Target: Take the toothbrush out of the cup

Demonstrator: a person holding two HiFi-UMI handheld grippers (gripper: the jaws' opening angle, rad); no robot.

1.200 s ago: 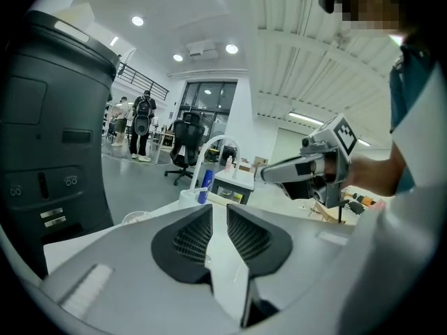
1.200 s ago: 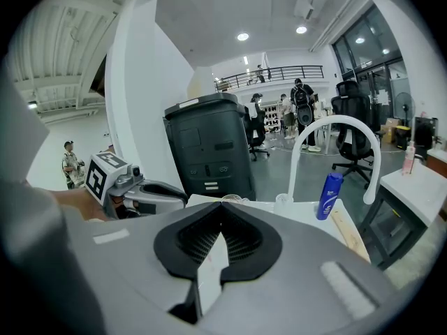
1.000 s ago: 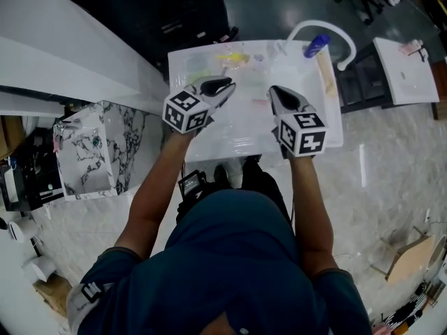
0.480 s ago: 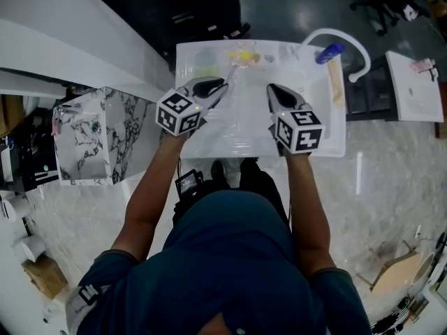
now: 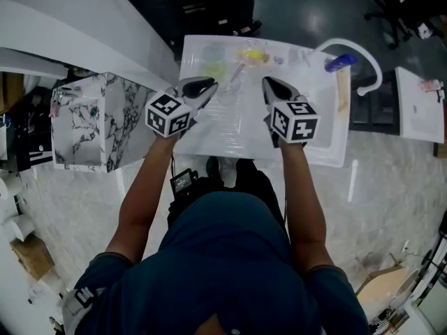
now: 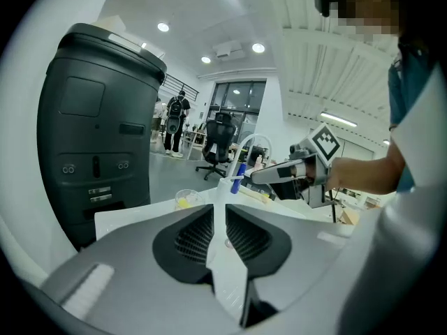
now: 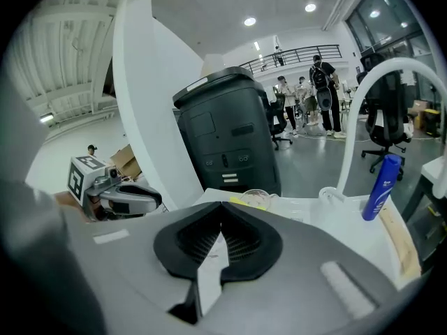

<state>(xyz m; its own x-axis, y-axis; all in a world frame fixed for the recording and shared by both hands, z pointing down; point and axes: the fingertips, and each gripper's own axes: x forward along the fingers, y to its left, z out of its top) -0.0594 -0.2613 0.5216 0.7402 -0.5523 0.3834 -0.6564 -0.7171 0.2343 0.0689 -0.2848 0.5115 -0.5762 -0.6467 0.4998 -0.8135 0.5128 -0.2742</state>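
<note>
A clear cup [image 6: 186, 198] with something yellow in it stands on the white table [image 5: 230, 128], toward the far side; it also shows in the right gripper view as the cup [image 7: 256, 198]. In the head view a thin pale stick [image 5: 236, 73], probably the toothbrush, slants beside the yellow patch [image 5: 253, 54]. My left gripper [image 5: 211, 84] hovers short of it. Its jaws are closing, a narrow gap remains, and nothing is between them [image 6: 220, 208]. My right gripper [image 5: 266, 82] hangs to the right, shut and empty [image 7: 222, 204].
A blue bottle [image 5: 340, 62] and a white curved pipe [image 5: 356, 47] are at the table's far right. A dark bin [image 6: 98, 117] stands behind the table. A marble-patterned box [image 5: 94, 121] sits left of it. People and office chairs are far off.
Both grippers have edged a little farther over the table, and the left one has drifted left. The head camera has shifted, so the table sits higher and more to the right.
</note>
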